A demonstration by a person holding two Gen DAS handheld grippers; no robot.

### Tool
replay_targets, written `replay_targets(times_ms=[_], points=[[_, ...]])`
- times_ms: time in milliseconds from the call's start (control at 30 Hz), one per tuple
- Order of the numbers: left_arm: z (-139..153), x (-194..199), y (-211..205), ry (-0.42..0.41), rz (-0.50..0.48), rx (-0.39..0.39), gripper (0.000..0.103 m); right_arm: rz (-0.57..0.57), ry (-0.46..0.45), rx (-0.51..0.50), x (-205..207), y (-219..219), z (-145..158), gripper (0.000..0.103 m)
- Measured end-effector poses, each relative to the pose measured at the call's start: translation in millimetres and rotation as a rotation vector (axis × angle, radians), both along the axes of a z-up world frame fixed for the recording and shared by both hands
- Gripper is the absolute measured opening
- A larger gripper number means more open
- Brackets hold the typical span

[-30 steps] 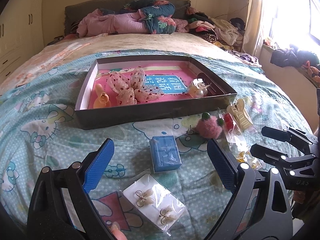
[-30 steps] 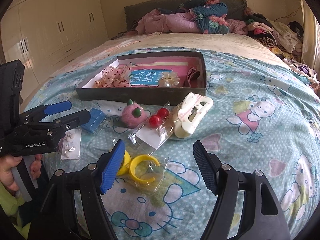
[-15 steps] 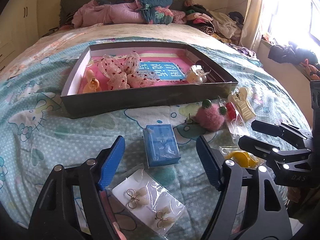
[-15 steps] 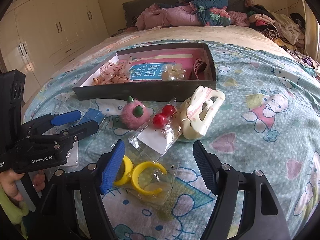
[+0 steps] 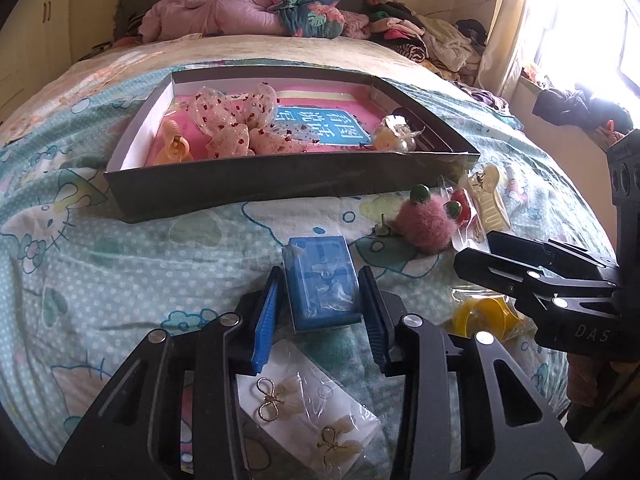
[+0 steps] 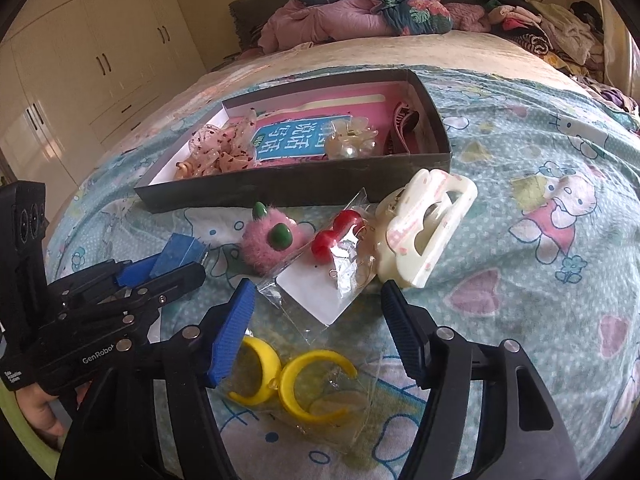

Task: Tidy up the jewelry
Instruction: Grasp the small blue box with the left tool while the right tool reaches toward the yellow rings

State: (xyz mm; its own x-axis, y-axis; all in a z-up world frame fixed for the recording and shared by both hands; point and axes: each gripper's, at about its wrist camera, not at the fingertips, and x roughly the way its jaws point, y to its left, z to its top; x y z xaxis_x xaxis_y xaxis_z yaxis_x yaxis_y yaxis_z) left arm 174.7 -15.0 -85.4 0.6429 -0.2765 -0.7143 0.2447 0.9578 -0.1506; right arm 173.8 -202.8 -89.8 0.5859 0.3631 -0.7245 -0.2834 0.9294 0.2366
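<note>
Left wrist view: left gripper (image 5: pixel 320 304) fingers narrowed around small blue box (image 5: pixel 322 284), pads just beside its sides, contact uncertain. Risk: smooth box slips or tilts on the soft quilt (image 5: pixel 120 280).

Right wrist view: right gripper (image 6: pixel 316 320) wide open, empty, above bagged yellow hoops (image 6: pixel 296 376). Box near left, before the tray (image 6: pixel 280 188).

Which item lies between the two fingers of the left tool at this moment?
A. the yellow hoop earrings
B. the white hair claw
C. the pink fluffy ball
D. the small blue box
D: in the left wrist view the small blue box sits between the blue pads of the left tool; whether the pads already touch it is unclear.
</note>
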Motion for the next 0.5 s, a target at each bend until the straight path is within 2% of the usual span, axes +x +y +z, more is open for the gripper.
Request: replay_targets(times_ms=[100, 200, 367, 433, 500], points=[[0.3, 0.9, -1.2, -0.002, -0.003, 0.000, 0.030, -0.010, 0.020, 0.031, 3.3, -0.1, -0.7, 0.063], [0.4, 0.2, -0.6, -0.003, -0.003, -0.003, 0.030, -0.014, 0.020, 0.022, 5.7, 2.9, -2.2, 0.063], [1.4, -0.5, -0.3, -0.006, -0.007, -0.007, 0.030, -0.018, 0.005, -0.009, 5.4, 4.3, -4.6, 0.046], [1.7, -1.5, -1.0, -0.008, -0.009, -0.008, 0.029, -0.003, 0.001, -0.012, 3.3, 4.4, -4.5, 0.025], [2.9, -2.4, -0.8, -0.011, -0.011, -0.013, 0.029, 0.000, -0.009, -0.020, -0.3, 2.6, -3.8, 0.023]])
